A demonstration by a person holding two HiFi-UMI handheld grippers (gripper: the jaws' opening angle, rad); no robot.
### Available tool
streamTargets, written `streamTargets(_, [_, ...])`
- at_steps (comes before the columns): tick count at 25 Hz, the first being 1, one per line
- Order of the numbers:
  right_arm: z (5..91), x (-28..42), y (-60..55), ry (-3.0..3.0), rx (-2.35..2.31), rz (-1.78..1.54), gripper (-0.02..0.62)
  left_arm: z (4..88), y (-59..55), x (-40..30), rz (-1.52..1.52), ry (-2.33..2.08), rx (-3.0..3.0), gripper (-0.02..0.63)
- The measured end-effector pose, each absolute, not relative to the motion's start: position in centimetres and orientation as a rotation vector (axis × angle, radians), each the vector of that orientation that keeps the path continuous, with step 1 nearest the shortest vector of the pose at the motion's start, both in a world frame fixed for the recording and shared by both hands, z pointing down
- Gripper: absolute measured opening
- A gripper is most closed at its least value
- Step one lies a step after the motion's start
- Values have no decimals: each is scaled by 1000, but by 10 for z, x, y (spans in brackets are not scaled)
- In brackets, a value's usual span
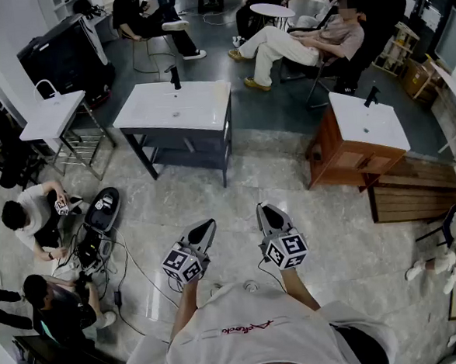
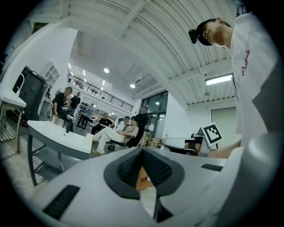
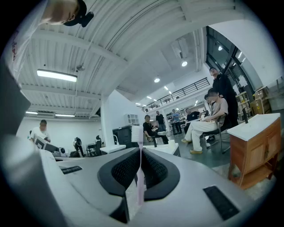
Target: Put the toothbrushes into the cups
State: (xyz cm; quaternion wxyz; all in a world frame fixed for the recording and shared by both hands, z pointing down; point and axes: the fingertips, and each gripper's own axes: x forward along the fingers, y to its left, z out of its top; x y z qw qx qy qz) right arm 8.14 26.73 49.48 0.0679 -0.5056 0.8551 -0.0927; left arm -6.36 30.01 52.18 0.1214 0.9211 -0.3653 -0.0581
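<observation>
One toothbrush (image 3: pixel 139 164) in play: pink, upright, pinched betw. the pads of the right gripper (image 3: pixel 140 153), bristle head poking up above the jaw tips. Left gripper (image 2: pixel 142 150) is pressed together at the tips w/ nothing in it; a small gap lower down shows wood through it. Both are held level in front of the chest, side by side, pointing fwd over open floor.

Progress: early, by my read. No brush seen in any cup. No cup clearly in view either. A small white thing (image 3: pixel 171 142) at the right end of the basin ahead could be one, but it's too small to tell. No other brushes visible, so can't say how many are left. Remaining: carry this brush to a cup, set it in, then fetch the rest.

Surroundings: grey vanity (image 1: pixel 199 101) w/ white basin & black tap is straight ahead, well apart from the grippers. Wooden vanity (image 1: pixel 343 154) off to the right, white sink on metal frame (image 1: pixel 52 116) off to the left. Two people on the floor at left w/ gear, and cables (image 1: pixel 130 281) trailing near the walking line, a likely trip risk. More people are seated beyond the vanities, not in the way. Nothing else stands betw. the person & the grey vanity.
</observation>
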Motion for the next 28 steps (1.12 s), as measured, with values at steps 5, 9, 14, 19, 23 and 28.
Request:
streamTargets(5, [492, 81, 266, 2559, -1528, -268, 32, 522, 299, -64, -175, -1054, 2697, 9])
streamTargets(9, [493, 81, 273, 2551, -1516, -277, 32, 523, 303, -62, -180, -1040, 2697, 9])
streamTargets(14, [484, 86, 279, 2526, -1459, -271, 34, 518, 305, -53, -185, -1020, 2711, 9])
streamTargets(19, [486, 106, 287, 2527, -1461, -272, 34, 524, 312, -31, -163, -991, 2712, 9])
streamTargets(23, [490, 117, 296, 2534, -1437, -273, 34, 533, 321, -14, -136, -975, 2706, 9])
streamTargets(28, [495, 134, 304, 2539, -1427, -284, 34, 538, 327, 7, -125, -966, 2697, 9])
